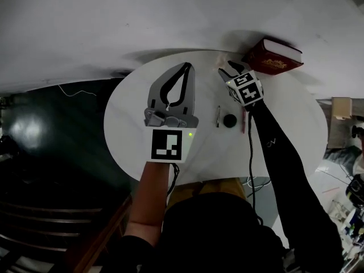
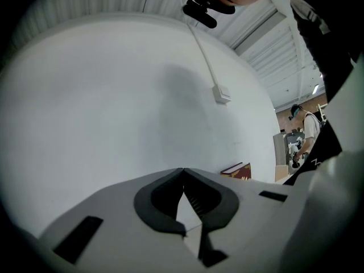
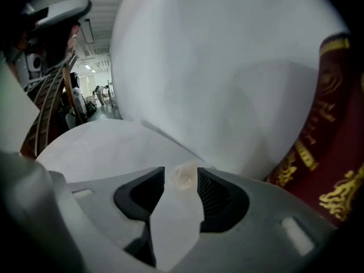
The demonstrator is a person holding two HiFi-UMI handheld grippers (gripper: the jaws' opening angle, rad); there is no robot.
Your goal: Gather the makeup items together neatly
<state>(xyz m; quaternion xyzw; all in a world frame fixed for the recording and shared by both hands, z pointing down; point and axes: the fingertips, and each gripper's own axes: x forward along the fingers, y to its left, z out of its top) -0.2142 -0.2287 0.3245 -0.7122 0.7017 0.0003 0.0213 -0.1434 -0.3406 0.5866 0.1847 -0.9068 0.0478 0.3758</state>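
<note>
clear item [image 3: 183, 178] between parted jaws of right gripper [image 3: 181, 173]

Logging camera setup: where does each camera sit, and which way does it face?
Head view: on the head, looking down at the white table; left arm, right arm, left gripper, right gripper show.
Left gripper view: rides that gripper, faces the wall; shut jaws.
Right gripper view: rides that gripper, faces table; open jaws flank a clear item.
All share the red book.
</note>
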